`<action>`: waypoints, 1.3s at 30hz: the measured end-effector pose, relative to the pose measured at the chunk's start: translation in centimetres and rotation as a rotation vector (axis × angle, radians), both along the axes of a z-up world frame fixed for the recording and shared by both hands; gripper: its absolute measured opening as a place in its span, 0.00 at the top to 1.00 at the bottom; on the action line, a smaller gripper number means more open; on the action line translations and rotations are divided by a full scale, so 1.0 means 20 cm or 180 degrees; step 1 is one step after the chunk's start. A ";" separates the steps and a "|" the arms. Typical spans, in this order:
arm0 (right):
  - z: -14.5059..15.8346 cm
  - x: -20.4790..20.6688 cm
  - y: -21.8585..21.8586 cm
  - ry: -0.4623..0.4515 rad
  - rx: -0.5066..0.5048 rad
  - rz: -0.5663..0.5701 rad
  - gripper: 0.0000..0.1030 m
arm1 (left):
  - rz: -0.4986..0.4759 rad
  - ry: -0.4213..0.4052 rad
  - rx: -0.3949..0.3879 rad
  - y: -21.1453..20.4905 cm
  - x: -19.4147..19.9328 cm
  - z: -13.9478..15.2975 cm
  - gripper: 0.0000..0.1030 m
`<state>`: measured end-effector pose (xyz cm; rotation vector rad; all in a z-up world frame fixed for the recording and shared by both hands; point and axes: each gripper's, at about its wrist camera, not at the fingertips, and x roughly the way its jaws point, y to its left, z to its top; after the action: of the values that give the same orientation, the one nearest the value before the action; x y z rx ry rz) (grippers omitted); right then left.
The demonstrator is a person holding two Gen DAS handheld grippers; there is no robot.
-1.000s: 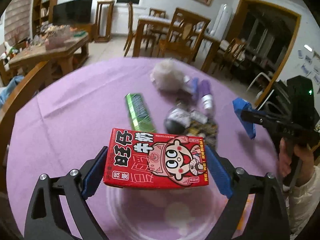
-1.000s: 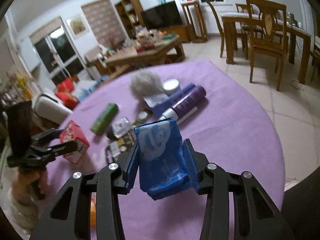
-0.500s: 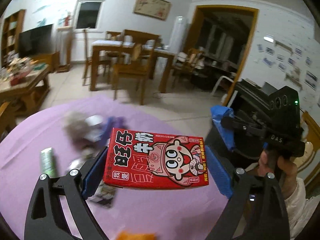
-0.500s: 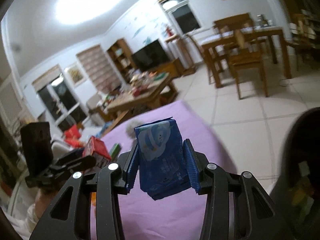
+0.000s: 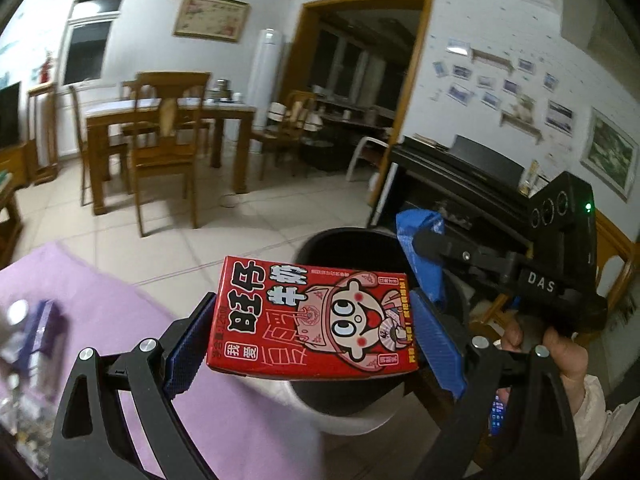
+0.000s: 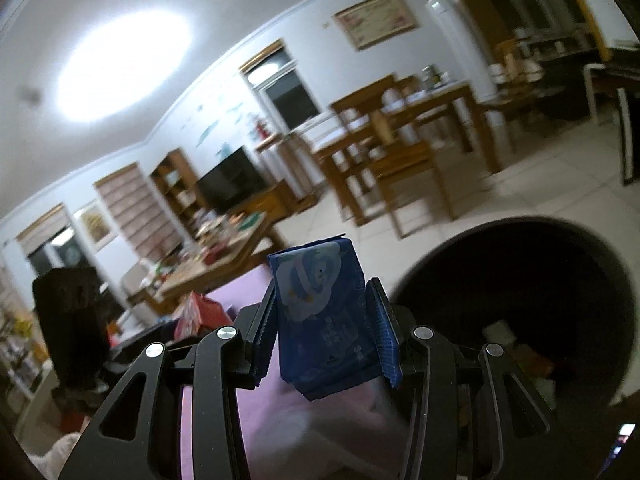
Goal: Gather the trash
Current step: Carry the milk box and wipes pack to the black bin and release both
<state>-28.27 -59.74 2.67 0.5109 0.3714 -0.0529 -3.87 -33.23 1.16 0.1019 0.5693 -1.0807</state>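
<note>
Left view: the left gripper (image 5: 314,330) is clamped on a red carton (image 5: 312,318), carried in front of the black bin (image 5: 340,246), whose mouth lies at twelve o'clock from the carton. At two o'clock, the right gripper (image 5: 420,248) grips a blue packet (image 5: 420,236) over the bin's rim. Progress: two items are lifted and brought to the bin, neither yet released; blurred items, seemingly more litter, remain on the purple table (image 5: 100,308) at nine o'clock. Right view: the packet (image 6: 326,312) is pinched between the right gripper's pads (image 6: 388,340); the bin (image 6: 516,300) at three o'clock shows scraps inside, hidden in the left view. Only the left view shows the leftover clutter.
</note>
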 end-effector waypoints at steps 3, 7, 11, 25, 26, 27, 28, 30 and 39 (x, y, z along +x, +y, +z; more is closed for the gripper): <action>-0.01 -0.13 -0.14 -0.0033 -0.0082 -0.0319 0.58 | -0.0152 -0.0008 0.0008 -0.13 -0.04 -0.03 0.12; -0.05 -0.23 -0.27 -0.0013 -0.0071 -0.0570 0.58 | -0.0304 0.0014 0.0048 -0.26 -0.07 -0.08 0.12; -0.13 -0.30 -0.37 0.0035 0.0008 -0.0694 0.58 | -0.0387 0.0068 0.0109 -0.36 -0.08 -0.13 0.12; -0.26 -0.29 -0.45 0.0016 0.0207 -0.0905 0.23 | -0.0474 -0.0067 0.0296 -0.49 -0.09 -0.14 0.05; -0.26 -0.28 -0.45 -0.0015 0.0212 -0.0910 0.23 | -0.0506 -0.0074 0.0314 -0.49 -0.10 -0.14 0.05; -0.25 -0.28 -0.44 -0.0018 0.0193 -0.0906 0.22 | -0.0512 -0.0088 0.0328 -0.50 -0.11 -0.14 0.05; -0.25 -0.28 -0.44 -0.0019 0.0177 -0.0897 0.20 | -0.0513 -0.0105 0.0347 -0.50 -0.12 -0.14 0.05; -0.24 -0.30 -0.41 -0.0051 0.0144 -0.0875 0.14 | -0.0521 -0.0139 0.0391 -0.49 -0.14 -0.15 0.05; -0.20 -0.23 -0.32 0.0001 0.0073 -0.0779 0.12 | -0.0457 -0.0308 0.0334 -0.31 -0.16 -0.04 0.05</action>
<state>-32.96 -66.11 -1.42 0.5771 0.3086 -0.2854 -7.11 -39.53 0.32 0.2888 0.5375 -1.1782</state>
